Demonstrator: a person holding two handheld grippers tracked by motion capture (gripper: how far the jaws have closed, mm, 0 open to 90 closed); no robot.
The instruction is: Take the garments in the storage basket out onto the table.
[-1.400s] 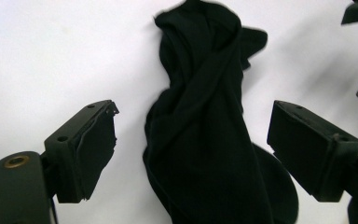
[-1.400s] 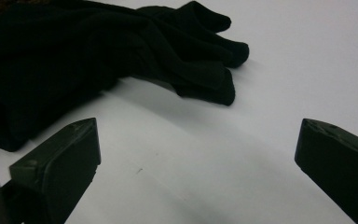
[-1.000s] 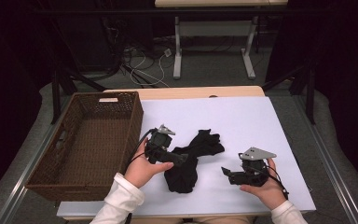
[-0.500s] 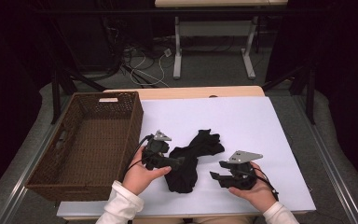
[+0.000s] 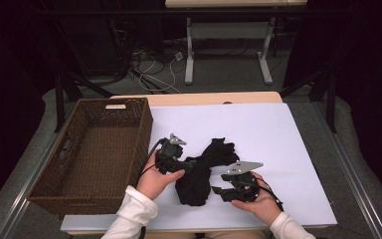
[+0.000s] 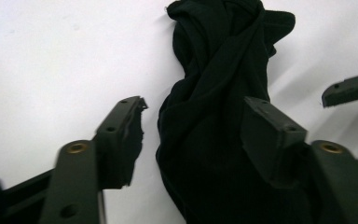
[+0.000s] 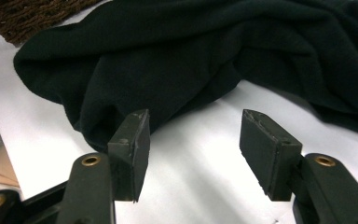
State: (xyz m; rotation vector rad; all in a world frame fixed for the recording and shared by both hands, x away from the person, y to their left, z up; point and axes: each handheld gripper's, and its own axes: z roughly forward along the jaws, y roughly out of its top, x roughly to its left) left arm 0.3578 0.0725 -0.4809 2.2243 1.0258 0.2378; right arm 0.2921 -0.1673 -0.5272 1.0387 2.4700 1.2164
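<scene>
Crumpled black fabric garment (image 5: 201,172) is lying on the white table sheet (image 5: 278,144), just right of the brown woven wicker basket (image 5: 94,154). Left gripper (image 6: 191,135) is straddling the cloth, jaws have just been closing, one pad still clear of it, so no clamp. Right gripper (image 7: 193,140) is sitting half-open at the garment's edge, only bare sheet between its jaws.
</scene>
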